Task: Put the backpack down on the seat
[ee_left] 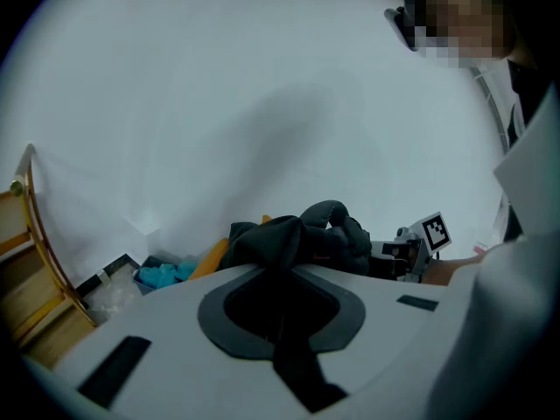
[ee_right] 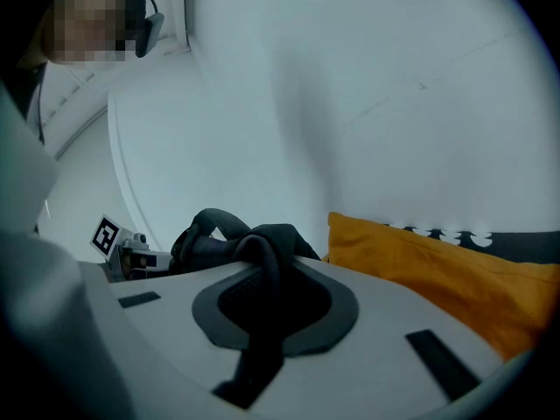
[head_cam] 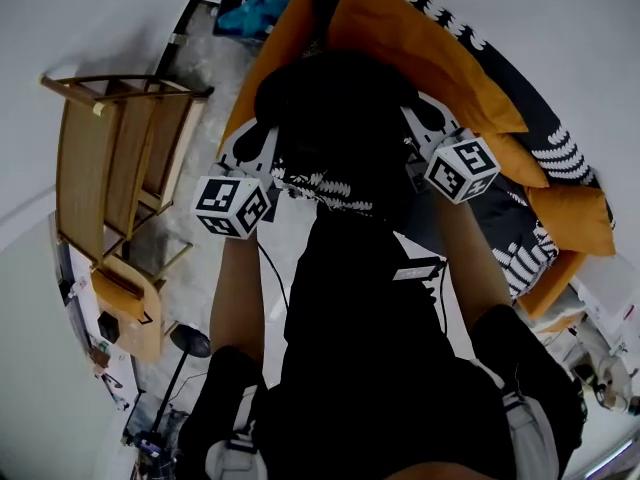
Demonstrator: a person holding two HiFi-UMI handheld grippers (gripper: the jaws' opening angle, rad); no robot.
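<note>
The black fabric backpack (head_cam: 340, 118) is hanging between the two tongs in the upper middle of the head view. It is showing over the seat, a sofa with a black-and-white patterned cover (head_cam: 545, 153) and large orange cushions (head_cam: 420, 48). Whether its bottom is touching the cover cannot be told from above.

The left tongs (head_cam: 270, 180) are gripping it from the left of the frame and the right tongs (head_cam: 425, 158) from the right, each with its marker cube turned up towards the camera.

The left gripper view is showing what the head view is hiding: the left tongs (ee_left: 280, 269) are clamped on a dark strap of the backpack (ee_left: 302, 234), which is bunching up just beyond the jaw tips. The right gripper view is showing the same of the right tongs (ee_right: 267, 278), which are pinching a rounded black strap.

Each gripper view is also catching the opposite tongs past the bag, and a white wall behind.

Only the head view is showing the person's dark-clothed body in the lower middle and the whole light wooden slatted chair (head_cam: 115, 158) at the left. A crumpled blue item (head_cam: 255, 13) is lying at the top edge of that view, and it is also appearing at the lower left of the left gripper view.
</note>
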